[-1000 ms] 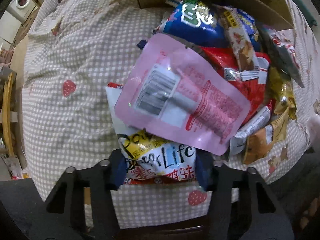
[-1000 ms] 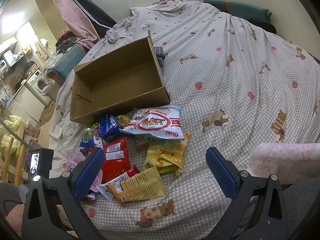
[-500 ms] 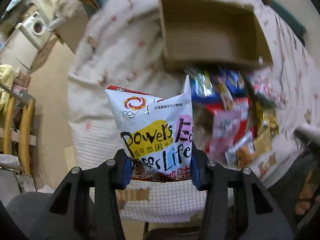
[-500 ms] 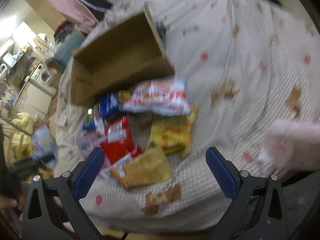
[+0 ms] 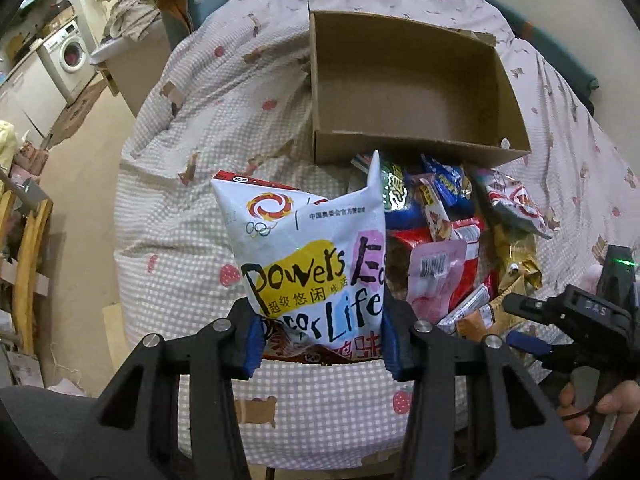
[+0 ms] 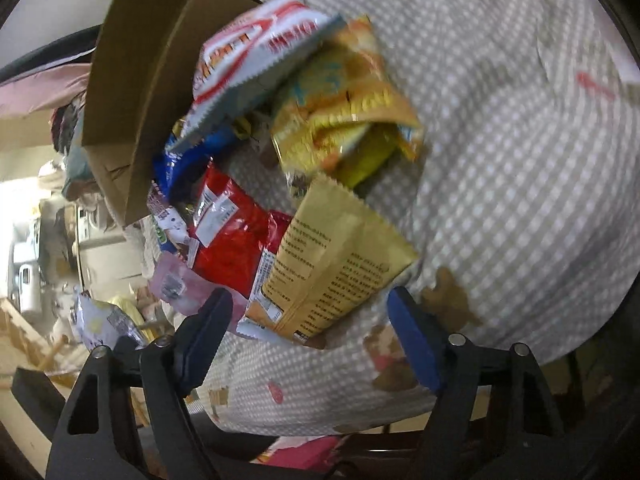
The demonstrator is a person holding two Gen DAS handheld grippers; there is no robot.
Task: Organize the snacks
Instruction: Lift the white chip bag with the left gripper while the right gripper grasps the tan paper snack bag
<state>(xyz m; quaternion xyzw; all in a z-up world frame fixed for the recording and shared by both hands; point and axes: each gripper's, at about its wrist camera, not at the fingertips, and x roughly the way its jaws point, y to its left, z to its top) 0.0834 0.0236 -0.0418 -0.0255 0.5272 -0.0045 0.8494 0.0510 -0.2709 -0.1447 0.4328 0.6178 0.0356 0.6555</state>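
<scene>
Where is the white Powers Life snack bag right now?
In the left wrist view, the white snack bag is held upright in the left tongs, above the bedspread, short of the cardboard box.

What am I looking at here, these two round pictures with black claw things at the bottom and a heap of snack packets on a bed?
There is no robot here. A person holds a pair of hand-held tongs in each hand, and a wide-angle camera on each one looks forward along its two fingers, which is why the pictures bulge.

The left camera shows the left tongs shut on a white snack bag, lifted upright above the checked bedspread. Behind it sits an open cardboard box, with nothing visible inside, and a pile of packets lies in front of it. At the lower right you see the person's other hand gripping the second tool.

The right camera shows the right tongs, open and holding nothing, close to a tan packet beside a red packet. That picture is blurred.
</scene>
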